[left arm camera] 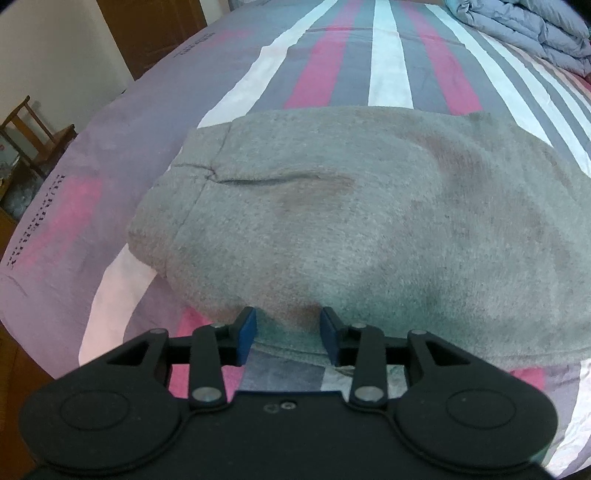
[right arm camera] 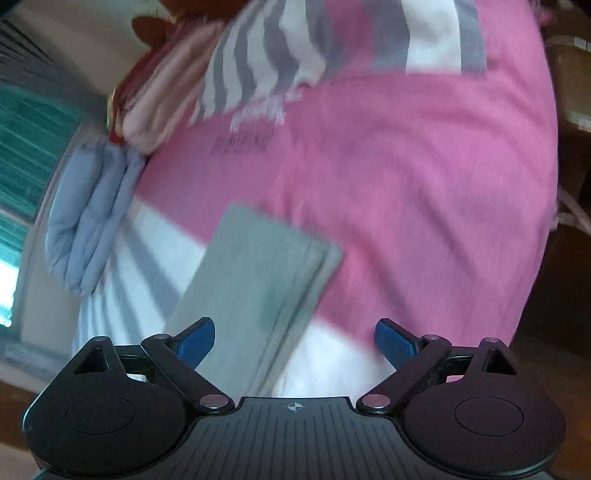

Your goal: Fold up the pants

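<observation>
The striped bed [left arm camera: 391, 70] fills both views, with a folded blue-grey quilt [left arm camera: 524, 29] at its 1 o'clock corner in the left wrist view and a wooden chair [left arm camera: 33, 133] off its edge at 9 o'clock. The grey pants [left arm camera: 351, 221] lie folded into a thick bundle across the middle of the bed in the left wrist view, and show blurred at 6 o'clock in the right wrist view. The left gripper [left arm camera: 288, 328] has its jaws set narrowly apart, the blue pads flanking the near fold of the pants, though a firm pinch cannot be told; the right gripper [right arm camera: 294, 341] hangs above the bed with jaws wide, holding nothing.
</observation>
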`<action>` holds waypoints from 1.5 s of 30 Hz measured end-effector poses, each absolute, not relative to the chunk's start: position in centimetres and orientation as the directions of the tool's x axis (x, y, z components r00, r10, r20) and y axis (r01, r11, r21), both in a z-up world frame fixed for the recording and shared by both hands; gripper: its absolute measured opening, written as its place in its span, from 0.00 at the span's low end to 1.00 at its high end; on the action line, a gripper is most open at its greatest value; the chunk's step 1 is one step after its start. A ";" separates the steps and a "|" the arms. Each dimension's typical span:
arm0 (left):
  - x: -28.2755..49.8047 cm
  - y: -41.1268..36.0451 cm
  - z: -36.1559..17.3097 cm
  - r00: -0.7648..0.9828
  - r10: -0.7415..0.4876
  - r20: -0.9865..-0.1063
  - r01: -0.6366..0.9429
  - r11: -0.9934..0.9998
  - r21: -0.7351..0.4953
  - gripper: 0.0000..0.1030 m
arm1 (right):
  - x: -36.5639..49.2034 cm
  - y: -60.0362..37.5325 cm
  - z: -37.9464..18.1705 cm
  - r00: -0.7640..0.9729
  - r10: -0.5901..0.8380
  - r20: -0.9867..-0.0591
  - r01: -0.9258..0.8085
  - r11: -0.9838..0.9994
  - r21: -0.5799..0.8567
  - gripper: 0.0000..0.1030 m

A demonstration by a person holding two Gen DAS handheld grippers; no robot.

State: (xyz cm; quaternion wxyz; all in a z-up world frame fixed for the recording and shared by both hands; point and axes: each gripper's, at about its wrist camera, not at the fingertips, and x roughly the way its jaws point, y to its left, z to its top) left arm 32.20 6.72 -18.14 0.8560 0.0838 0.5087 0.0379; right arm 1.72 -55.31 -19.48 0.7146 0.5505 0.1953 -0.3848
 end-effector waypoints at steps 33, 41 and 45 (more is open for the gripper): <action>28.1 -3.8 -14.9 0.553 -0.109 -0.826 0.253 0.967 0.041 0.41 | 7.3 -55.3 -19.2 0.540 -0.272 -0.796 0.817 0.395 0.419 0.43; 28.2 -7.5 -18.3 0.512 -0.114 -0.852 0.278 0.960 0.039 0.43 | 5.8 -57.7 -20.6 0.609 -0.268 -0.746 0.793 0.242 0.559 0.43; 28.4 -7.2 -18.6 0.501 -0.098 -0.860 0.238 0.971 0.028 0.55 | 5.9 -58.1 -21.0 0.628 -0.303 -0.717 0.777 0.205 0.595 0.22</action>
